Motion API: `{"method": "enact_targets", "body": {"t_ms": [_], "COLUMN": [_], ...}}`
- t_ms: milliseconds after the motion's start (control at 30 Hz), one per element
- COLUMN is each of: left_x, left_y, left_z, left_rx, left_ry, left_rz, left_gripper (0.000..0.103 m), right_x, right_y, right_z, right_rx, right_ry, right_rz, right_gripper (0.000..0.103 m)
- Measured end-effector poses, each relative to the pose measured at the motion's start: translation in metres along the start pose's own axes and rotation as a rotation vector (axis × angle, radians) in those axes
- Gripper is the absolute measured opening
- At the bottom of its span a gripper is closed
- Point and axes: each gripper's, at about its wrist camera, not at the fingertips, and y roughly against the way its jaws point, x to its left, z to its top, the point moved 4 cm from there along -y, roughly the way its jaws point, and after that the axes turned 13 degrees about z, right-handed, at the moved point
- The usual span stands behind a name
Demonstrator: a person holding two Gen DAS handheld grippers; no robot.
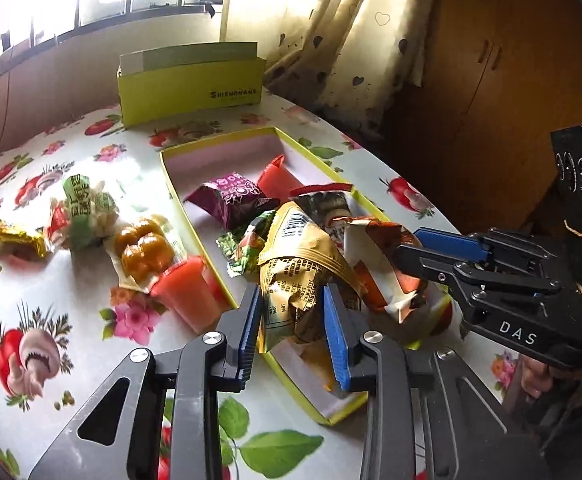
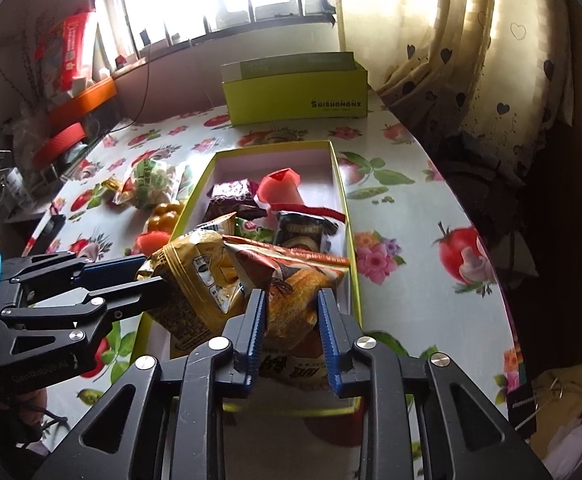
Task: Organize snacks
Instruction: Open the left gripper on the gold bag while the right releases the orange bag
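A shallow yellow-rimmed box [image 1: 219,140] [image 2: 271,146] lies on the flowered table and holds several snack packets. My left gripper [image 1: 291,292] [image 2: 153,270] is shut on a crumpled gold snack bag [image 1: 291,256] [image 2: 195,276] at the box's near end. My right gripper [image 2: 291,294] [image 1: 407,242] is shut on an orange snack bag [image 2: 291,304] [image 1: 379,240] right beside it. Further in lie a purple packet [image 1: 231,200], a red jelly cup [image 1: 279,176] and a dark packet [image 2: 303,228].
Left of the box on the table lie a green-white packet [image 1: 87,208], a small gold candy [image 1: 19,236], an amber jelly pack [image 1: 143,248] and a red jelly cup [image 1: 187,292]. A taller yellow-green box [image 2: 295,96] stands behind. The table's curved edge [image 2: 503,300] runs along the right.
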Motion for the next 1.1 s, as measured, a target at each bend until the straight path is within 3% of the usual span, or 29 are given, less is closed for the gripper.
{"method": "enact_targets", "body": {"t_ms": [233,467,633,800,933,1100], "left_x": [0.012,0.023,0.03,0.01,0.002,0.008], "left_y": [-0.011,-0.004,0.014,0.006,-0.011,-0.024], "left_z": [0.011,0.01,0.006,-0.006,-0.008,0.007], "left_rx": [-0.009,-0.011,-0.038,0.022,0.058,0.041], "left_ry": [0.025,0.073,0.097,0.043,0.016,0.016], "left_rz": [0.021,-0.004,-0.023,-0.075,-0.06,-0.013], "left_gripper": [0.033,0.033,0.033,0.033,0.033,0.033], "right_x": [0.002,0.0,0.003,0.002,-0.002,-0.008], "right_y": [-0.011,0.012,0.018,-0.003,-0.014,-0.029], "right_z": [0.016,0.012,-0.004,-0.013,-0.003,0.015], "right_rx": [-0.01,-0.033,0.008,0.054,0.049,0.046], "right_ry": [0.021,-0.002,0.005,0.002,0.01,0.014], "right_rz": [0.006,0.017,0.032,0.052,0.039,0.044], "right_gripper": [0.017,0.017,0.017,0.017,0.017,0.017]}}
